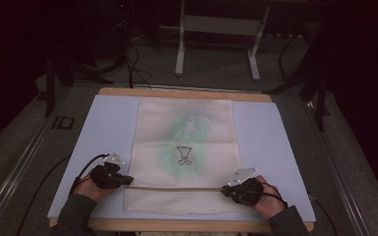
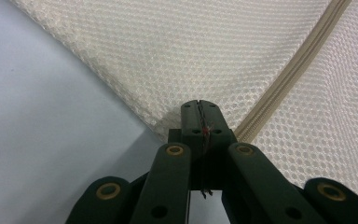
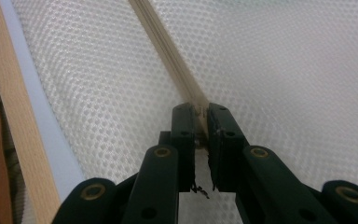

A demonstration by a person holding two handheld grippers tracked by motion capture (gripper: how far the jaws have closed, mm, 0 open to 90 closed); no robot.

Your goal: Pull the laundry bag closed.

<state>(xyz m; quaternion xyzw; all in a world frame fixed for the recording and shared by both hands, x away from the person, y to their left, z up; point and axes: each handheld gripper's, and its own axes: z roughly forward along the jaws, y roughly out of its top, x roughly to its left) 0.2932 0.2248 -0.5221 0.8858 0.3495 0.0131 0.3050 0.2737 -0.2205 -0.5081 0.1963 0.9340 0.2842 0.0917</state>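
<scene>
Two grippers: we see both working one mesh laundry bag (image 1: pixel 184 152), one at each end of its zipper (image 1: pixel 177 188).
Bag position: we find it flat on the pale blue mat (image 1: pixel 266 142), centred on the wooden table (image 1: pixel 187 92), with a green garment showing faintly through the mesh.
Left gripper (image 1: pixel 126 180): clenched on the bag's left edge, just where the zipper tape starts; its jaws are pressed together on the fabric.
Right gripper (image 1: pixel 225 189): jaws nearly closed, pinching the zipper line at the bag's right edge; we cannot tell if the slider itself sits between them.
Handling: we judge the bag light, soft and limp, so it will sag and bunch when lifted.
Where to hold: we would take the stiffer zipper tape or seamed edge, not the open mesh, which could snag.
</scene>
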